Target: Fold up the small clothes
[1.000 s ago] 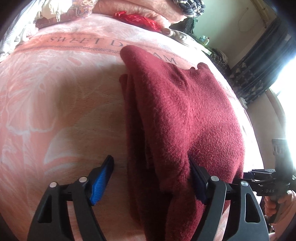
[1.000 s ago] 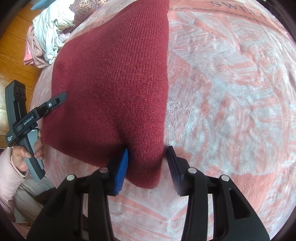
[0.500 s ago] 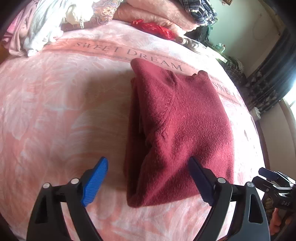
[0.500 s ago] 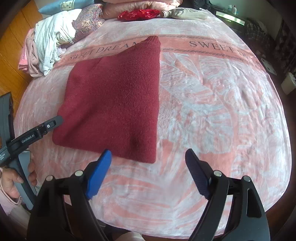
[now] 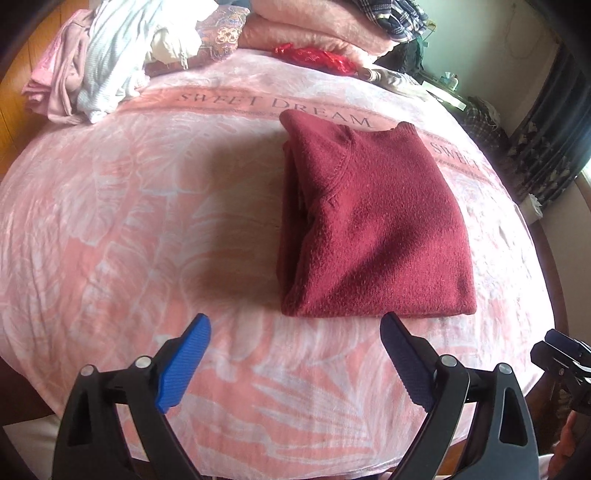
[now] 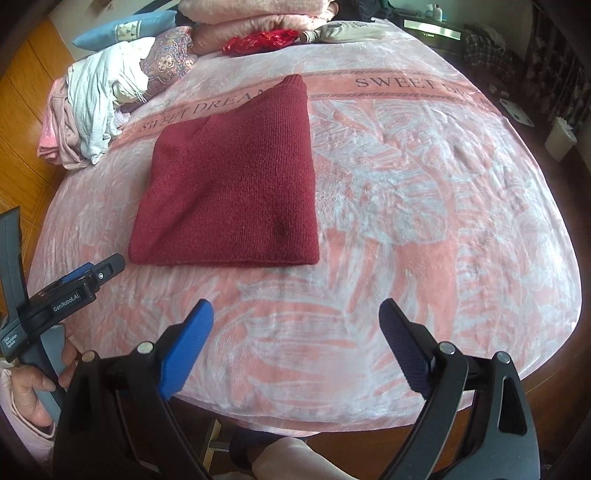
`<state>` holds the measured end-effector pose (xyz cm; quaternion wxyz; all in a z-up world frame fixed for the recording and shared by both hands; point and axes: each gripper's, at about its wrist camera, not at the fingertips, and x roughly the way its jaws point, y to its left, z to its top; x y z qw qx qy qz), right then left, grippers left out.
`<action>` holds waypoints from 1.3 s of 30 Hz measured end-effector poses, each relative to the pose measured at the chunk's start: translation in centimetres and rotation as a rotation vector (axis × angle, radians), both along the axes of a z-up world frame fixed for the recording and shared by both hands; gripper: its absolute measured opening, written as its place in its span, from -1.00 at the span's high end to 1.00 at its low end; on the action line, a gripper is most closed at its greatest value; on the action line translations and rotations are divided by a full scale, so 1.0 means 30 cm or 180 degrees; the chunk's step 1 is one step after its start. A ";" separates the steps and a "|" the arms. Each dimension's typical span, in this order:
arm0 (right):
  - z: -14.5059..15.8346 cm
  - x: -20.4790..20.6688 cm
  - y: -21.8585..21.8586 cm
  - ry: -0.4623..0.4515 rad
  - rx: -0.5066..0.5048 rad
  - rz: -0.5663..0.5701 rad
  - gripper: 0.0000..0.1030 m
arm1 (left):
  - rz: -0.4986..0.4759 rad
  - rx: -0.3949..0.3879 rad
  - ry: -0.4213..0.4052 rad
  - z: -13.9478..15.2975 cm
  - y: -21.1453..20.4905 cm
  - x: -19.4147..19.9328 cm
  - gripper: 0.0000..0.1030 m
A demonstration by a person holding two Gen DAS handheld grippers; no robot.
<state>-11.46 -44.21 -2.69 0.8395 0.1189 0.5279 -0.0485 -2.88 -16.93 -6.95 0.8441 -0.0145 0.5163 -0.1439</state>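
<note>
A dark red knit sweater [image 5: 373, 225] lies folded flat in a rough rectangle on the pink "SWEET DREAM" blanket [image 5: 129, 221]; it also shows in the right wrist view [image 6: 236, 192]. My left gripper [image 5: 295, 363] is open and empty, held back just short of the sweater's near edge. My right gripper [image 6: 295, 350] is open and empty, near the bed's front edge, with the sweater ahead to its left. The left gripper also shows at the left of the right wrist view [image 6: 96, 273].
A heap of unfolded light clothes [image 5: 96, 62] lies at the far left corner [image 6: 92, 110]. Pillows, folded pink blankets [image 5: 314, 26] and a red item [image 6: 258, 40] line the far edge. A white bin [image 6: 559, 138] stands on the floor to the right.
Both grippers have let go of the sweater, opened wide and pulled back toward the bed's near edge. The sweater now lies flat and folded.
</note>
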 end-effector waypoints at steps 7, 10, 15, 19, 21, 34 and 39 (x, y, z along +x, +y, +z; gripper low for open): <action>-0.019 -0.004 0.058 0.0054 -0.0083 0.0118 -0.76 | -0.0027 0.0074 -0.0151 0.037 0.012 -0.053 -0.83; -0.024 0.002 0.048 0.0057 -0.0018 0.0100 -0.76 | -0.0044 0.0106 -0.0207 0.048 0.015 -0.062 -0.83; -0.030 0.006 0.035 0.0079 0.0015 0.0053 -0.76 | -0.0059 0.0134 -0.0206 0.043 0.026 -0.071 -0.83; -0.035 0.009 0.037 0.0095 0.0015 0.0063 -0.76 | -0.0068 0.0203 -0.0205 0.031 0.040 -0.078 -0.83; -0.034 0.011 0.037 0.0092 0.0025 0.0065 -0.76 | -0.0066 0.0227 -0.0197 0.026 0.047 -0.080 -0.83; -0.032 0.023 0.051 0.0094 0.0045 0.0116 -0.76 | -0.0057 0.0276 -0.0222 0.027 0.060 -0.091 -0.83; -0.033 0.023 0.053 0.0103 0.0047 0.0110 -0.76 | -0.0043 0.0308 -0.0239 0.028 0.059 -0.092 -0.83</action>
